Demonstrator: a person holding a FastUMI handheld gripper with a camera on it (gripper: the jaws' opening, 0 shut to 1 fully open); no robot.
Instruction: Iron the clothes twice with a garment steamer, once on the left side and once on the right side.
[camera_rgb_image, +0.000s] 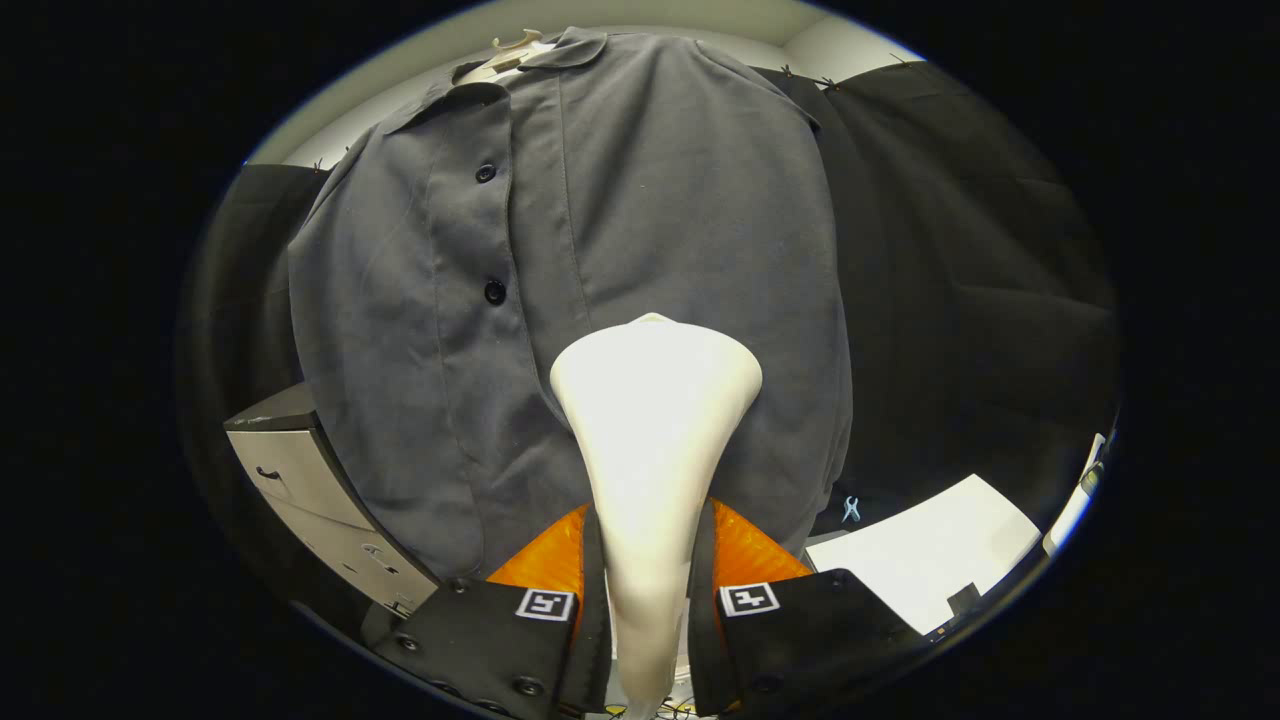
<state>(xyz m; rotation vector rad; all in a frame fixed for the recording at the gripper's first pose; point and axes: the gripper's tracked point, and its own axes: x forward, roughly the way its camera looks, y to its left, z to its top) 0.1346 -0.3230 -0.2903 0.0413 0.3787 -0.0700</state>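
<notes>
The tongs (650, 590) point forward and slightly upward, both fingers (590, 600) clamped on the steamer's handle (648, 560).

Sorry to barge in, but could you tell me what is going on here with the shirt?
A person is steaming a grey button-up shirt that hangs on a hanger. The hand-held gripper is shut on the handle of a white garment steamer, both fingers pressing its sides. The steamer's wide head points at the lower front of the shirt, just to the side of the button placket, very close to the fabric. A grey drawer cabinet stands beside the shirt.
</notes>
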